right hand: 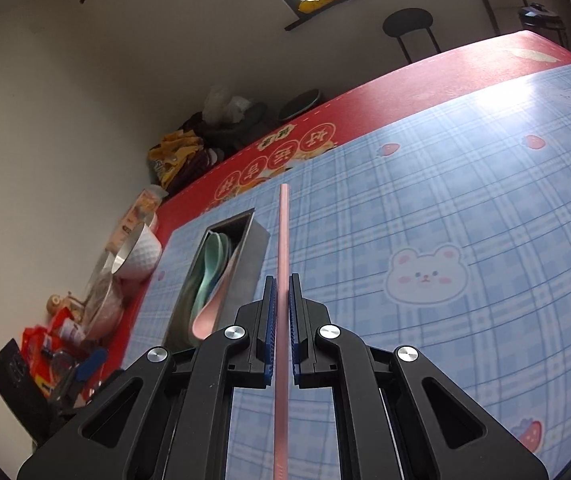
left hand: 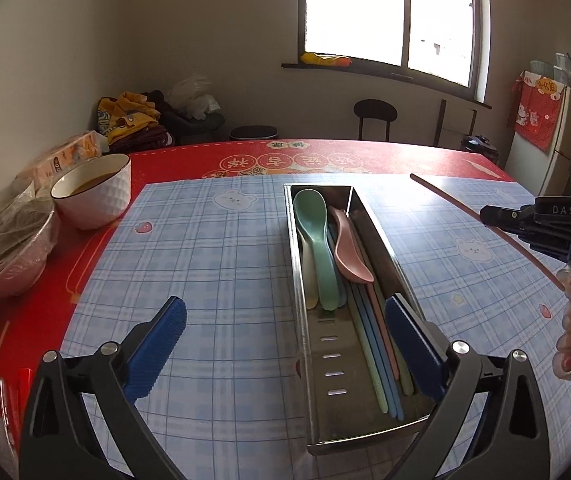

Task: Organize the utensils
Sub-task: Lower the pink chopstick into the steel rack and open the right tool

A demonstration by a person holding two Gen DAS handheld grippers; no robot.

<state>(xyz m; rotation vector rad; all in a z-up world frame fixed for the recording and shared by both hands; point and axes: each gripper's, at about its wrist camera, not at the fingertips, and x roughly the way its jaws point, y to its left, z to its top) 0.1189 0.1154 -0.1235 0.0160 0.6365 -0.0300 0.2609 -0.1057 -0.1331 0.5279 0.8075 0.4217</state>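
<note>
We held pink chopstick (right hand: 284, 240) clamped in right gripper (right hand: 281, 280), left gripper (left hand: 285, 332) wide, empty; long overhang risked snagging tray (left hand: 381, 240) rim.

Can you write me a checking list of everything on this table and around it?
Surface: blue checked bear-print mat over a red tablecloth.
Job's things: long steel utensil tray holding a green plastic spoon, a pink plastic spoon and pastel chopsticks.
Clutter: white ribbed bowl; wrapped bowls; snack packets.
Grippers: left gripper open over the tray; right gripper shut on a pink chopstick.
Cables: nothing seen.
Surroundings: bright window; black round stool.
</note>
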